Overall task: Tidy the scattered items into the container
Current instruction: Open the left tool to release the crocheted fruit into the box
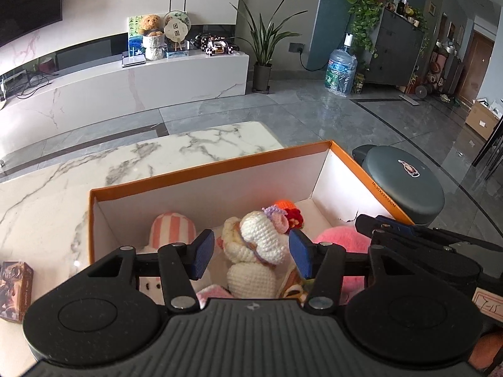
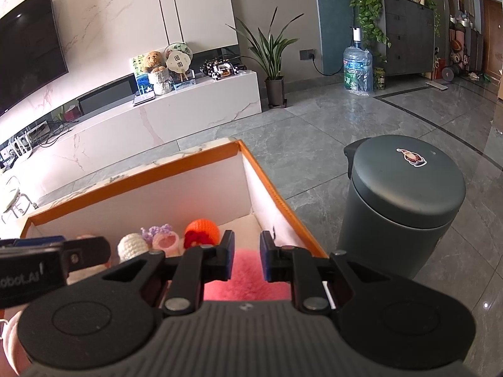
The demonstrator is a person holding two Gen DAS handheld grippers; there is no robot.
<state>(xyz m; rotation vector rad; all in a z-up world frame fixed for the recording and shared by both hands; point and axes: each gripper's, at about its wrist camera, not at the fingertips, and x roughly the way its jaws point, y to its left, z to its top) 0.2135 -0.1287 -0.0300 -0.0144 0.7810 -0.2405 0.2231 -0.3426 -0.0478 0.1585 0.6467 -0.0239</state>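
While both claws hover unclenched and empty over the orange-rimmed cardboard box [image 1: 220, 169], the small brown printed carton [image 1: 14, 289] at lower left might get forgotten on the marble tabletop [image 1: 94, 169].

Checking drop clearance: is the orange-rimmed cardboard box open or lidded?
Open. The orange-rimmed cardboard box has no lid on it; its white inner walls and the crocheted toys inside, such as the white crocheted doll, show from above.
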